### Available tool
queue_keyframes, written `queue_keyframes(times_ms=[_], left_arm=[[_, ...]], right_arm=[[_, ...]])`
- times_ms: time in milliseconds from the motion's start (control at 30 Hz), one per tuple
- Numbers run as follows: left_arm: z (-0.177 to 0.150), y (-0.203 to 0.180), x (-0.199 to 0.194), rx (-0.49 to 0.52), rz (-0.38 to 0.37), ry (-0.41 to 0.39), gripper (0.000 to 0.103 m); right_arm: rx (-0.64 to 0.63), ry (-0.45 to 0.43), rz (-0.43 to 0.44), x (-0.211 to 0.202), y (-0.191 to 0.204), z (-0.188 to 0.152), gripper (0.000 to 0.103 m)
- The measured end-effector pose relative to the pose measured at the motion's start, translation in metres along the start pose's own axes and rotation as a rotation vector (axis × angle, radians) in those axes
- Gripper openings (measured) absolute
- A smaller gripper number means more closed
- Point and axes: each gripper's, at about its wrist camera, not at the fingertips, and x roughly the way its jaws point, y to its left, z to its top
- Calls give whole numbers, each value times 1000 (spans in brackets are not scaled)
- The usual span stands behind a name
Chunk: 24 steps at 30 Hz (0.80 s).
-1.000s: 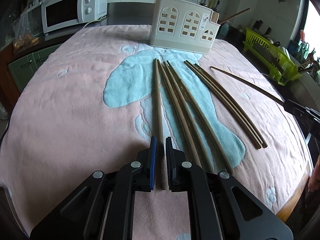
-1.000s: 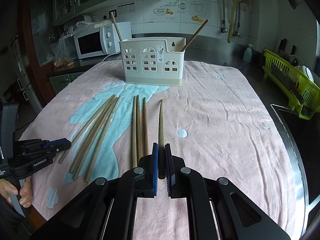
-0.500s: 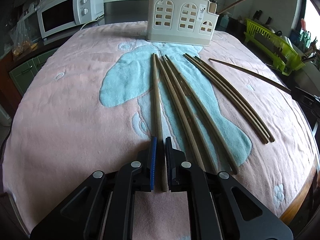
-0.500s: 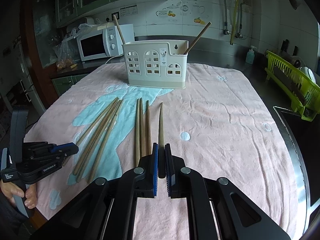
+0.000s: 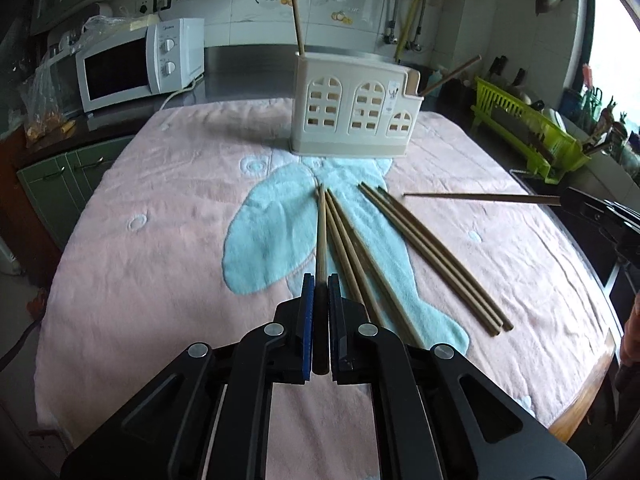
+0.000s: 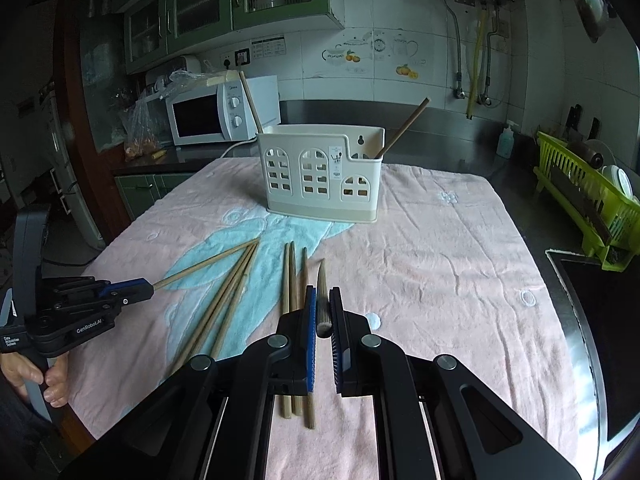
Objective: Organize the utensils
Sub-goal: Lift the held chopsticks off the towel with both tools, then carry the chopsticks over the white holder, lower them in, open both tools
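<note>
We hold a chopstick in each tongs. Our left tongs (image 5: 318, 280) are clamped on one chopstick (image 5: 321, 232) whose tip points toward the cream utensil holder (image 5: 354, 114). Our right tongs (image 6: 322, 292) pinch another chopstick (image 6: 321, 292), lifted off the pink towel (image 6: 440, 264). The loose chopsticks (image 5: 424, 248) lie on the towel in front of the holder, where two more stand.

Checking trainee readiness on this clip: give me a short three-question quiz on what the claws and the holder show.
1. True or false: the left claw is open and empty.
2. How many chopsticks stand in the white holder?
3. The right claw grips: A a spoon; B a chopstick; C nothing.
Key: 1 false, the left claw is shut on a chopstick too; 2 two; 3 B.
</note>
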Motion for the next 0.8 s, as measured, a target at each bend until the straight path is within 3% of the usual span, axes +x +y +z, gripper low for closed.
queue_keyframes(times_ms=[267,567,800], left_arm=[[36,1,-14,20,-1,-125,5],[79,-3,-14,46,-14,-155,5],[137,-10,-34,87,-41,-216,5]], right_arm=[[-4,-45,42,1,-9,44,6],[-17,-44,89,3,-24,92,6],[-57,-66,90,-15,-39,152,6]])
